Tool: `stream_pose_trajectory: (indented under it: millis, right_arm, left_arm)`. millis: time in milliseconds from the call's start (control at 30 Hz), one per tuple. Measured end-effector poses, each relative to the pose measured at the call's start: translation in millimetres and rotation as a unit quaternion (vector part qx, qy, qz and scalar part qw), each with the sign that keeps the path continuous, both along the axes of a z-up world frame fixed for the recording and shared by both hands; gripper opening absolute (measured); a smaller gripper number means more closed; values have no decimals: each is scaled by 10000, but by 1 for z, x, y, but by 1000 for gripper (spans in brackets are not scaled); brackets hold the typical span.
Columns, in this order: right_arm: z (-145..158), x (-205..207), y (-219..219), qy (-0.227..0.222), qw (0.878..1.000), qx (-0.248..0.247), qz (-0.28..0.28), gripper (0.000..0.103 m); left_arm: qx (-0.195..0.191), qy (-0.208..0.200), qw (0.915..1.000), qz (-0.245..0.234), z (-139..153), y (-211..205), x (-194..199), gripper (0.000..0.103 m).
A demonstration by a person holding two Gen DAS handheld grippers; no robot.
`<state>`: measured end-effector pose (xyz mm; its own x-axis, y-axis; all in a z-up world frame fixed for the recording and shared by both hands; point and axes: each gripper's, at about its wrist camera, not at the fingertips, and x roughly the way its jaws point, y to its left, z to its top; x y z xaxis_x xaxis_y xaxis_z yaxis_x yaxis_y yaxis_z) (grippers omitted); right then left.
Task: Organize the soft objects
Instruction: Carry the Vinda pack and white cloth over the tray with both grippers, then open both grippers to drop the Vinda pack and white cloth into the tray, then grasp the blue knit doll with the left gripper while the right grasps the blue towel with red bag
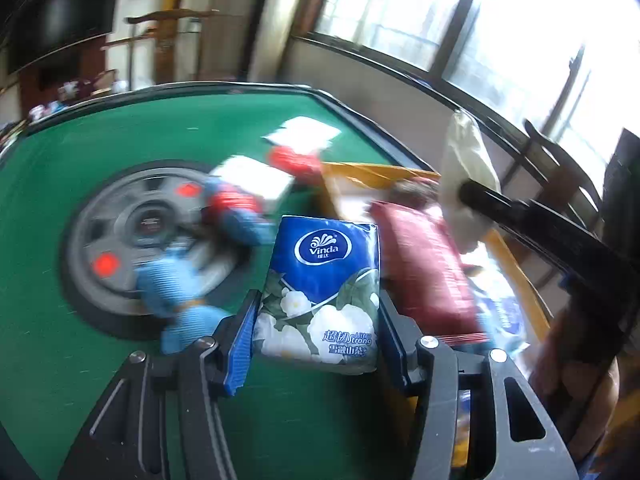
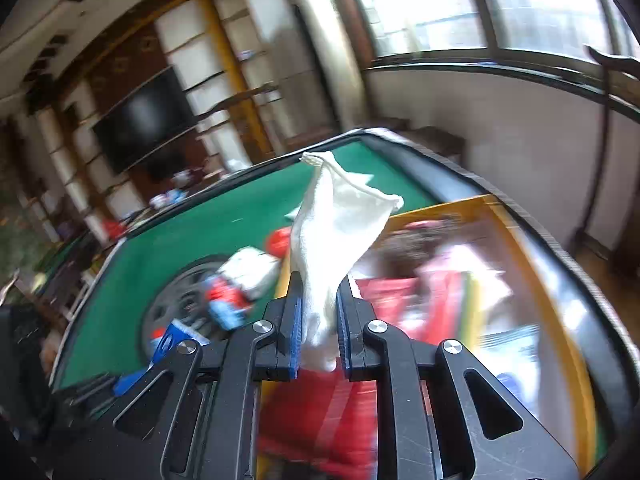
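Observation:
My left gripper [image 1: 316, 320] is shut on a blue Vinda tissue pack [image 1: 320, 280] with white flowers, held above the green table [image 1: 60, 184]. My right gripper [image 2: 318, 312] is shut on a white cloth [image 2: 336, 232] that sticks up between its blue pads. The same cloth [image 1: 466, 184] and the right gripper's black arm show at the right of the left wrist view, over the yellow-rimmed box [image 1: 360, 172]. The box [image 2: 516, 240] holds a red pack [image 2: 320, 412] and other blurred items. A blue and red plush toy [image 1: 180, 280] lies on the table.
A grey round centre plate [image 1: 120, 232] with red buttons sits in the table's middle. White tissue packs [image 1: 252, 176] and a red item [image 1: 292, 160] lie beside the box. Windows, a chair and shelves with a dark screen stand beyond the table.

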<state>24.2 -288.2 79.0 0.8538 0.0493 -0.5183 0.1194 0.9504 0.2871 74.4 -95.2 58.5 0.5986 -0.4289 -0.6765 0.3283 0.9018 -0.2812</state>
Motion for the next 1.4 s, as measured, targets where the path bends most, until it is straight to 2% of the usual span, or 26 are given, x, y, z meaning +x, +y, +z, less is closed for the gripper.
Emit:
stream_pose_trajectory:
  millis: [133, 233, 300, 600, 633, 667, 700, 767, 933, 1033, 1167, 1400]
  right_arm:
    - [3, -8, -37, 65, 9971, -33, -756, 14]
    - [0, -7, -56, 251, 9939, -49, -1074, 14]
    - [-6, -3, -70, 412, 9935, 225, -1042, 14]
    - [-18, 3, -85, 803, 9911, 682, -809, 17]
    - [-15, 1, -85, 774, 9911, 586, -916, 20]
    - [-14, -1, -85, 710, 9911, 560, -981, 29]
    - [-12, -5, -87, 629, 9908, 568, -1051, 45]
    - [-8, -10, -88, 444, 9901, 580, -1197, 56]
    - [0, -17, -87, 113, 9903, 661, -1218, 56]
    - [7, -25, -85, -247, 9900, 840, -1103, 56]
    - [19, -34, -72, -721, 9901, 588, -1049, 56]
    - [17, -27, -57, -718, 9931, 394, -841, 56]
  left_arm:
    - [-30, -50, 9991, -413, 8, -40, -4, 55]
    - [-20, -54, 9971, -758, 9, -70, -11, 56]
    - [35, -35, 9957, -930, 6, -85, -15, 56]
    - [137, -123, 9912, -1315, 2, -107, -27, 58]
    - [138, -118, 9907, -1347, 2, -111, -27, 60]
    - [153, -128, 9904, -1369, 3, -111, -28, 60]
    - [149, -147, 9902, -1379, 3, -113, -30, 60]
    - [103, -155, 9896, -1425, 3, -117, -30, 61]
    - [11, -151, 9899, -1408, 6, -113, -30, 64]
    - [-73, -168, 9904, -1369, 9, -107, -30, 64]
    - [-157, -171, 9919, -1249, 16, -95, -29, 64]
    - [-273, -104, 9969, -732, 20, -48, -21, 64]
